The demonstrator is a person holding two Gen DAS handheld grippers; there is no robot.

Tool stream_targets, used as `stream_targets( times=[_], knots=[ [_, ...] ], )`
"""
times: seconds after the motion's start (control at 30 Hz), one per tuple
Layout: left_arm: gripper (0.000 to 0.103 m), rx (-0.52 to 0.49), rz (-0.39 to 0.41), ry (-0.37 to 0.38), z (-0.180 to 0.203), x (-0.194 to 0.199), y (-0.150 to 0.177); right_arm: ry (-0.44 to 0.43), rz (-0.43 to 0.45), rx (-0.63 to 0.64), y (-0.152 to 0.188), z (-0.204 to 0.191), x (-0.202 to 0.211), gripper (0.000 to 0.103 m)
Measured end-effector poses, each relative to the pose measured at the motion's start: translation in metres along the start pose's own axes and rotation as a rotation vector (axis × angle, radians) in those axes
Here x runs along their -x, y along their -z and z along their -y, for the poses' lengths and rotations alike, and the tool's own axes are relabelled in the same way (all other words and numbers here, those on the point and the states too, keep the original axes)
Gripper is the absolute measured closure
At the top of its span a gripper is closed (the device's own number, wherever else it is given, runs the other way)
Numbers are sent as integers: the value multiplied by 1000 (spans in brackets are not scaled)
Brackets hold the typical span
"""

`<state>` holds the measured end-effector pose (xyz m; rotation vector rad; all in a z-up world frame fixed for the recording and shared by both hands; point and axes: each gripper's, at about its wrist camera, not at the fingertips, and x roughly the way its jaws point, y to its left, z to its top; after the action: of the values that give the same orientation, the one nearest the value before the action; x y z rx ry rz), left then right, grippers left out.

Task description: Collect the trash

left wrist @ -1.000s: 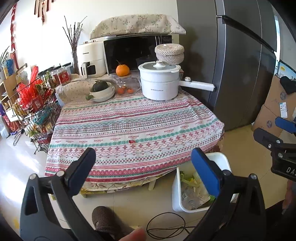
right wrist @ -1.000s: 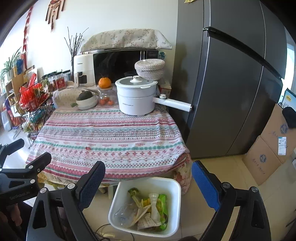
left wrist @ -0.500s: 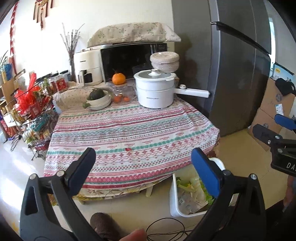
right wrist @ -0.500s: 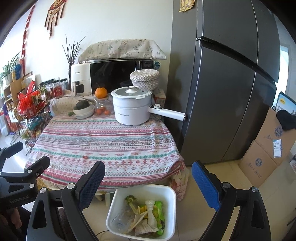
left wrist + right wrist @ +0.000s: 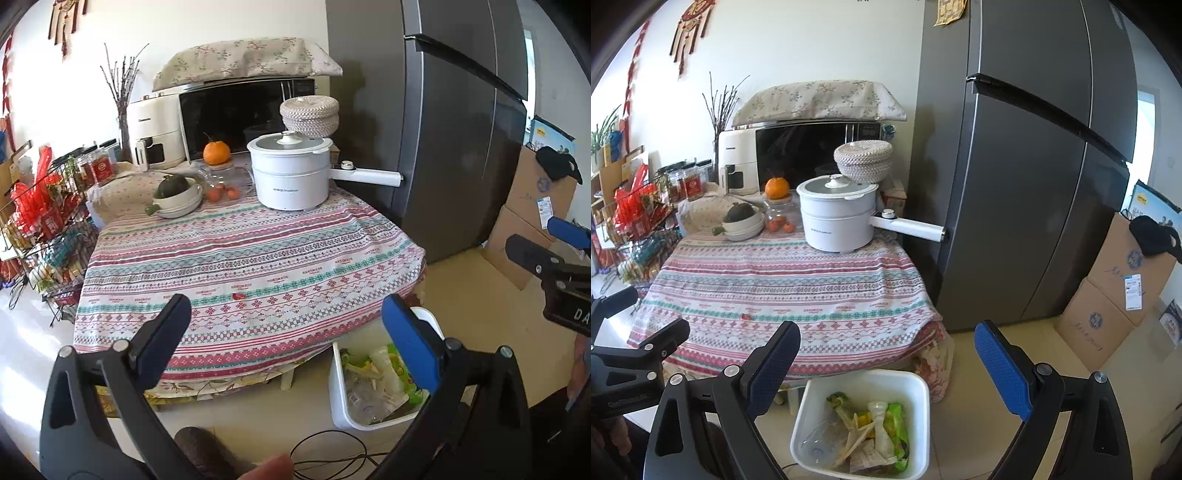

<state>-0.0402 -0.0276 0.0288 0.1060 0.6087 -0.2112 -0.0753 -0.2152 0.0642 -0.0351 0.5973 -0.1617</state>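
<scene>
Both the left gripper (image 5: 286, 325) and right gripper (image 5: 886, 350) are being held wide apart, nothing gripped; trash (image 5: 871, 432) is being contained in the white bin (image 5: 919, 417) standing on the floor beside the table (image 5: 798, 295)

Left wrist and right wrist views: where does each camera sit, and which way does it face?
Left wrist: rides the open left gripper, facing the patterned tablecloth table; own blue-padded fingers and a fingertip show, right gripper at the right edge.
Right wrist: rides the open right gripper, further right, above the white plastic trash bin; left gripper shows at the left edge.
Shared: table, bin, white electric pot, grey fridge.
</scene>
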Motion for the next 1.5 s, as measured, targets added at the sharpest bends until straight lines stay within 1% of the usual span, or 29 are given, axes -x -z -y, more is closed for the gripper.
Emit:
stream_targets(
  times=[0.37, 0.77, 1.5],
  knots=[
    [1, 6, -11, 0, -1, -8, 0, 39, -11, -25, 5, 8, -6, 6],
    [1, 5, 6, 12, 0, -7, -3, 40, 12, -36, 3, 12, -2, 6],
    [1, -2, 17, 8, 3, -4, -3, 33, 10, -39, 3, 12, -3, 6]
  ],
)
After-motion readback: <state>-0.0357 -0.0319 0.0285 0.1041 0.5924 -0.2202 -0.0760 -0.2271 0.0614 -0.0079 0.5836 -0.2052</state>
